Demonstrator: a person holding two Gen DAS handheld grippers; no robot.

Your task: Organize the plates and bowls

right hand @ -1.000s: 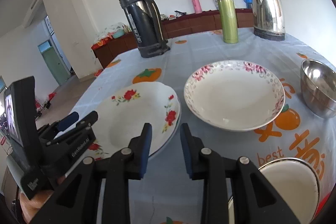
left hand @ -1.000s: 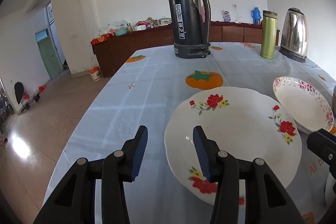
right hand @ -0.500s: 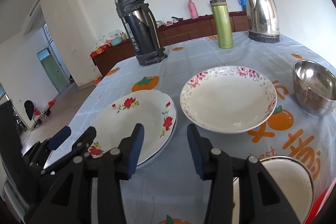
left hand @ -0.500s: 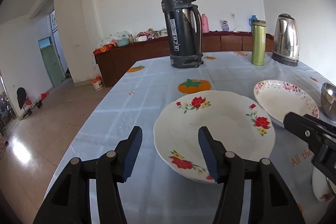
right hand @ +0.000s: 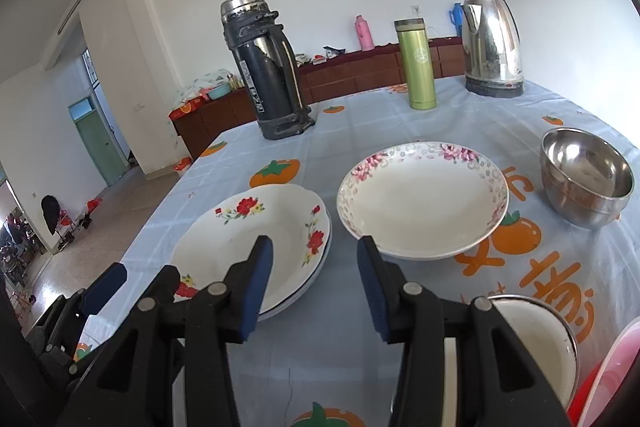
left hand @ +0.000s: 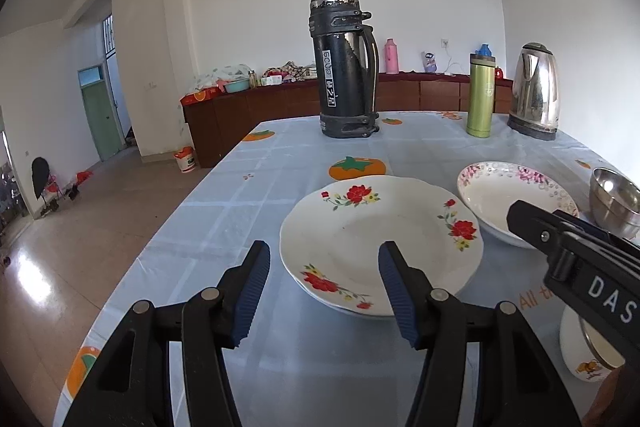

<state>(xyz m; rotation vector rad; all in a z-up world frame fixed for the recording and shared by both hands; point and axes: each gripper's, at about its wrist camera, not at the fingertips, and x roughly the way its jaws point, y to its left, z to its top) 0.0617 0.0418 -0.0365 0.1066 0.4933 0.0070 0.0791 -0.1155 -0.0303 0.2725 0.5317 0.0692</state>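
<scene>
A white plate with red flowers (left hand: 380, 247) lies on the tablecloth; in the right wrist view the flowered plate (right hand: 256, 231) shows a second rim under it. My left gripper (left hand: 325, 251) is open just short of its near rim, nothing between the pads. To the right sits a deep plate with pink flowers (left hand: 516, 195), also the pink-flowered plate (right hand: 424, 203). My right gripper (right hand: 316, 245) is open and empty, hovering between the two plates' near edges. A steel bowl (right hand: 586, 179) stands far right. A white enamel bowl (right hand: 536, 339) sits under the right gripper's arm.
At the back of the table stand a tall black flask (left hand: 344, 63), a green bottle (left hand: 480, 95) and a steel kettle (left hand: 534, 91). The table's left edge (left hand: 172, 219) drops to the tiled floor. A pink-red item (right hand: 612, 367) shows at the near right corner.
Both grippers' jaws have spread wider. The left gripper has drawn back from the red-flowered plate, which now lies farther ahead of it. The right gripper has barely shifted.
</scene>
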